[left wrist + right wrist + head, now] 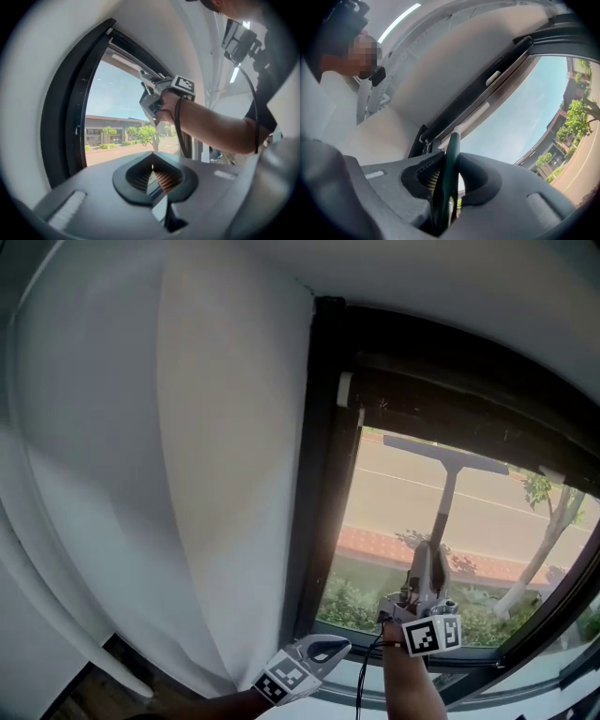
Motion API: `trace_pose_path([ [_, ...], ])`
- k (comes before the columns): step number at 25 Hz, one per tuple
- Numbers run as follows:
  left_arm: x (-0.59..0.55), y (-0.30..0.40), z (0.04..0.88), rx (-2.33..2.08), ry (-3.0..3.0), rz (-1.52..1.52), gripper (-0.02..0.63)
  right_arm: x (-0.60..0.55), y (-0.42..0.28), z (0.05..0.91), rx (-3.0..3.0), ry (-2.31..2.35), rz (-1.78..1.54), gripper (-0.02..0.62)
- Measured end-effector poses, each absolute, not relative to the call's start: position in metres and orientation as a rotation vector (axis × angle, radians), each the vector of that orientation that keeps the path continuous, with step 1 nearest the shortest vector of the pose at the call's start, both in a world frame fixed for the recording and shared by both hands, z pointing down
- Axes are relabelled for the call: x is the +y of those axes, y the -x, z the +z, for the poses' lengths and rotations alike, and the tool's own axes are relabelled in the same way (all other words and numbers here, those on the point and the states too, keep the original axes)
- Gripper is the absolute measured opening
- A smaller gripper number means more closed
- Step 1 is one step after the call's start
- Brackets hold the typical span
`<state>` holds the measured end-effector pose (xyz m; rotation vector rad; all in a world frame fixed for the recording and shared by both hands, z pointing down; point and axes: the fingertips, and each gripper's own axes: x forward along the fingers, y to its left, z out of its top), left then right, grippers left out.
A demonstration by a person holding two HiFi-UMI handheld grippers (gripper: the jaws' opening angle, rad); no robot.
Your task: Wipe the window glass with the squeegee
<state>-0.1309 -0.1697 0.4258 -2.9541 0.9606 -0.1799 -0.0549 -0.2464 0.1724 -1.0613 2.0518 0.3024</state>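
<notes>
Where the window frame (324, 474) runs dark across its top rail, the squeegee (448, 486) lies with its blade flat against the window glass (389, 512) just below that rail, and its thin handle slopes down from the blade toward the frame's bottom edge. The right tongs (428, 563) are clenched on the lower end of that handle; in the right gripper view the dark green handle (449, 168) stands pinched between the ribbed pads and points up at the frame's top rail. The left tongs (330, 649) hang low by the frame's bottom left corner, just beside the white curtain (187, 474) that covers the wall left of the frame. They are closed on nothing, pads meeting at the tips (152, 176). A tree (548, 531) shows through the frame's right side.
</notes>
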Motion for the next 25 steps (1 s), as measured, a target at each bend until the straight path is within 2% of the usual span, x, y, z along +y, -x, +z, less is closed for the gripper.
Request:
trace_pose_path([
  [11, -0.179, 0.156, 0.385, 1.066, 2.862, -0.146, 0.007, -0.279, 0.098, 0.133, 2.07, 0.998, 0.344, 0.103],
  [25, -0.166, 0.156, 0.404, 1.076, 2.897, -0.183, 0.008, -0.274, 0.096, 0.173, 2.107, 1.1, 0.341, 0.101],
])
